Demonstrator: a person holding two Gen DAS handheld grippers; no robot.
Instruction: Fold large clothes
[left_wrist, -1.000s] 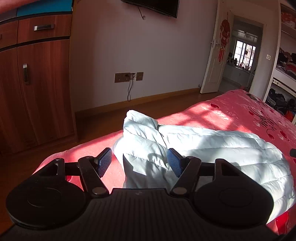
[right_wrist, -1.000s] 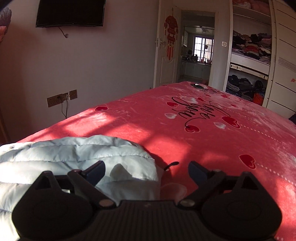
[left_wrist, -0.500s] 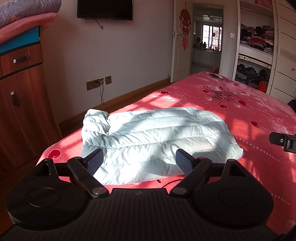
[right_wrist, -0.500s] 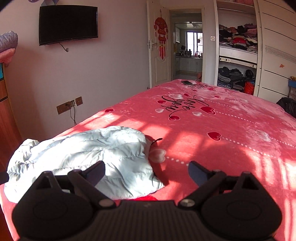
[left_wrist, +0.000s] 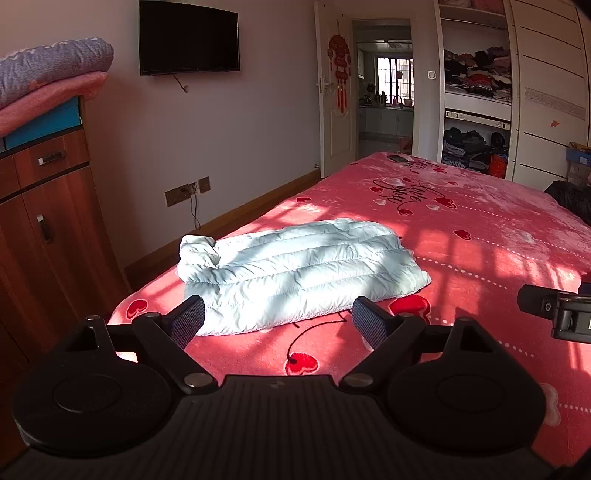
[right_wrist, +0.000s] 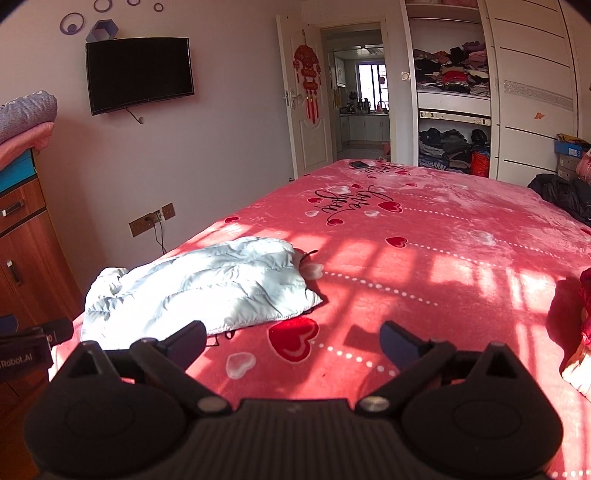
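Observation:
A pale blue quilted down jacket (left_wrist: 295, 273) lies folded into a long flat bundle near the front left corner of the red bed (left_wrist: 480, 229). Its collar end is bunched at the left, and a thin black drawstring trails from its near edge. My left gripper (left_wrist: 277, 325) hovers just short of the jacket's near edge, open and empty. In the right wrist view the jacket (right_wrist: 207, 288) lies ahead to the left. My right gripper (right_wrist: 291, 341) stands open over bare blanket, with nothing between its fingers.
A wooden cabinet (left_wrist: 48, 229) topped with folded quilts stands left of the bed. A dark garment (right_wrist: 561, 195) lies at the far right edge and a phone (right_wrist: 360, 164) at the far end. Red cloth (right_wrist: 583, 332) shows at the right edge. Open wardrobe shelves (left_wrist: 476, 110) stand beyond.
Both grippers have pulled back and risen from the jacket, which now lies farther ahead and fully in view. The left jaws have widened. The jacket lies released on the bed.

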